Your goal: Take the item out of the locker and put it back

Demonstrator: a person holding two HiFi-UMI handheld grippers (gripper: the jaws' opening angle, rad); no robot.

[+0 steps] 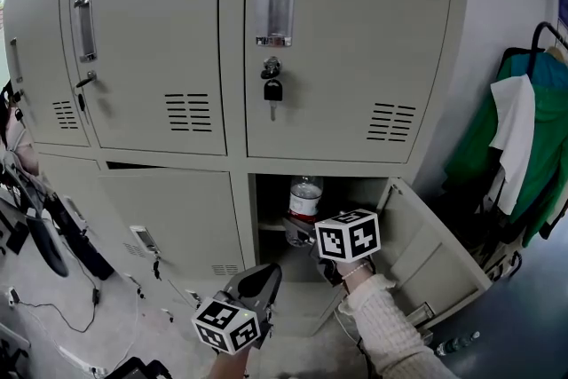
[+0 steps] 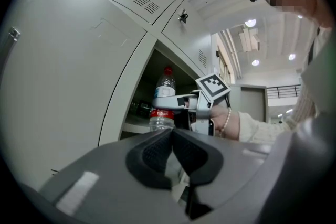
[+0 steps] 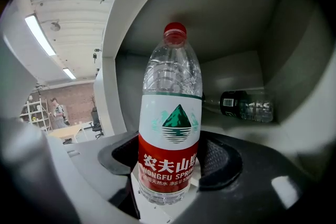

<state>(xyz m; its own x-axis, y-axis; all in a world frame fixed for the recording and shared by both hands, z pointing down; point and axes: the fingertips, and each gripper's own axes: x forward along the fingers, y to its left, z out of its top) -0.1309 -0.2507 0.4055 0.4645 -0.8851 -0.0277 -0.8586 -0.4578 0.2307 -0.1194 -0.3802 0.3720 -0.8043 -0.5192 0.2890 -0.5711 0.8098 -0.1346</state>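
Two grippers are in your hands, both low in front of the locker (image 1: 355, 49). Your right gripper (image 3: 170, 161) reaches into the open lower right compartment (image 1: 359, 191). Its jaws stand wide, with the pads (image 3: 219, 157) pressed on either side of the bottle (image 3: 170, 128). They grip it at the red band of its label.

The bottle is clear, with a red cap, and it stands upright in the mouth of the compartment, just above the shelf (image 2: 135, 122). Whether its base rests on the shelf you cannot tell. The hand behind the right gripper shows a pale knit sleeve (image 1: 390, 328) and a bead bracelet.

A second bottle (image 3: 247, 106), with a dark label, lies on its side at the back of the compartment, well apart from the held one. The door (image 1: 426, 253) hangs swung out to the right.

Your left gripper (image 2: 172, 150) is lower and to the left of the right one, over the floor (image 1: 53, 306). Its jaws are closed tip to tip with nothing between them, and it points up toward the compartment.

The upper doors are closed, and a padlock (image 1: 272, 90) hangs under the handle above the open compartment. Green and white clothes (image 1: 524, 146) hang to the right of the locker.
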